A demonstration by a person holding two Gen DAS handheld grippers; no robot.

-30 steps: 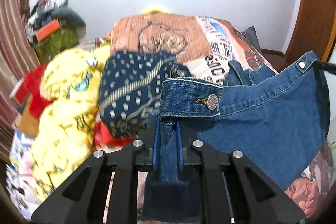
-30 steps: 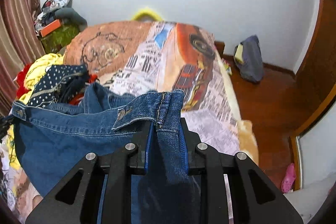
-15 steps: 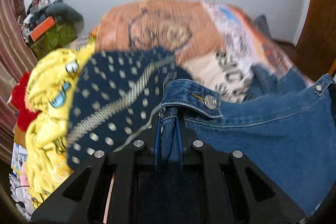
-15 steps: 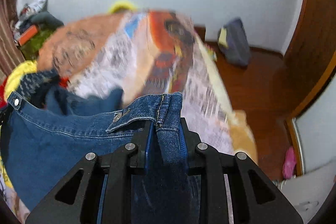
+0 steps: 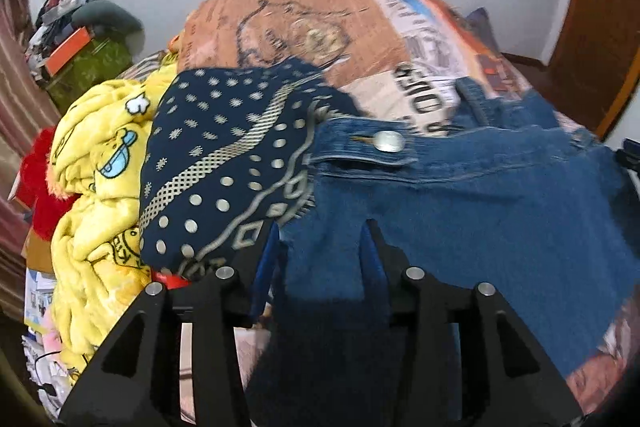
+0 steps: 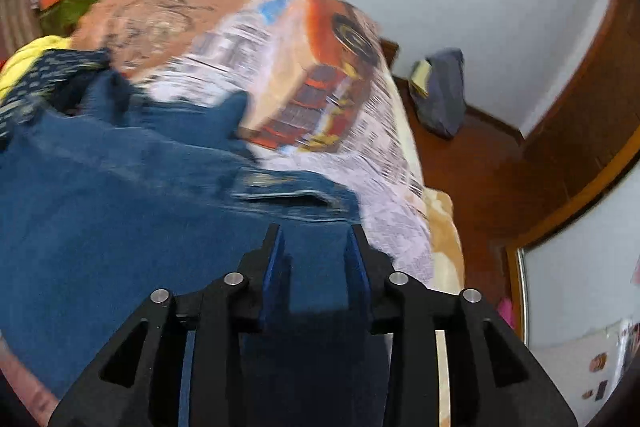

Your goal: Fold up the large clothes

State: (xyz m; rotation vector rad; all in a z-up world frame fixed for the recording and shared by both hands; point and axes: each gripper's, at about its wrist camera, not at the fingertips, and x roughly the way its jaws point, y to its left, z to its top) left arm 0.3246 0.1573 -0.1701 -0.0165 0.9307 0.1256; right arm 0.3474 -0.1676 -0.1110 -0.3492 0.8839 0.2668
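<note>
Left wrist view: left claw (image 5: 322, 239) spread wide, denim jeans (image 5: 460, 211) lying loose between fingers, waistband button (image 5: 387, 141) beyond tips. Jeans spread over bed (image 5: 320, 27), touching navy dotted cloth (image 5: 224, 163); yellow blanket (image 5: 96, 187) further left. Right edge blurred.

Right wrist view: right claw (image 6: 314, 243) likewise parted, jeans (image 6: 120, 207) slack between fingers, over bed (image 6: 288, 67). Waistband smeared by blur, detail unreadable.
</note>
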